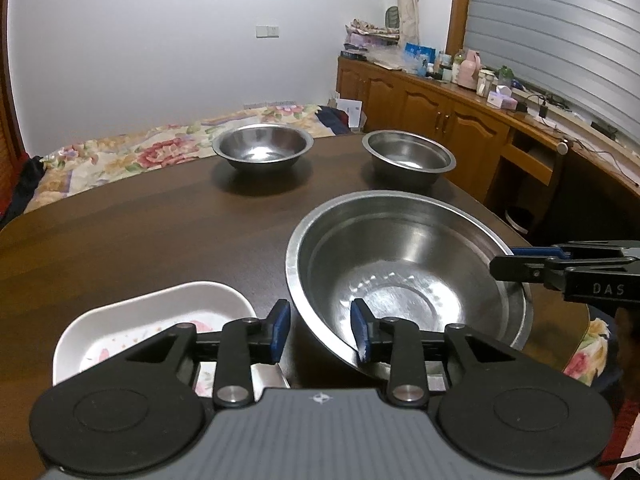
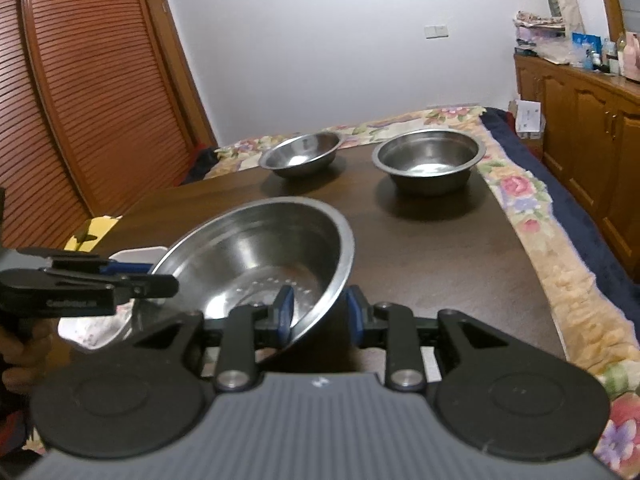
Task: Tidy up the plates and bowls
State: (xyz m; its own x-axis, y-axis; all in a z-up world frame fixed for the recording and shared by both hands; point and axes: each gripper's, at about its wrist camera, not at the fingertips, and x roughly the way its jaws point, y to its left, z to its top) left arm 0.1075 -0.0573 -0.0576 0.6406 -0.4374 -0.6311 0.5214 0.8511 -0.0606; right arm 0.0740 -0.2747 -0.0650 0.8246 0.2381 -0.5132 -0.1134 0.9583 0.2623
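Observation:
A large steel bowl (image 1: 404, 276) with a perforated bottom is held tilted above the dark table (image 1: 160, 232). My left gripper (image 1: 320, 330) straddles its near-left rim, one pad inside and one outside, with a gap. My right gripper (image 2: 320, 314) straddles the opposite rim the same way; it also shows in the left wrist view (image 1: 516, 260). A white floral dish (image 1: 152, 320) lies at the near left, partly under my left gripper. Two smaller steel bowls stand at the far side, a shallow one (image 1: 262, 146) and a deeper one (image 1: 408, 158).
A floral cloth (image 2: 552, 216) hangs along the table's right edge. A bed with a floral cover (image 1: 120, 156) lies beyond the table. A wooden sideboard (image 1: 460, 124) with clutter stands at the right. Slatted wooden doors (image 2: 80, 100) stand at the left.

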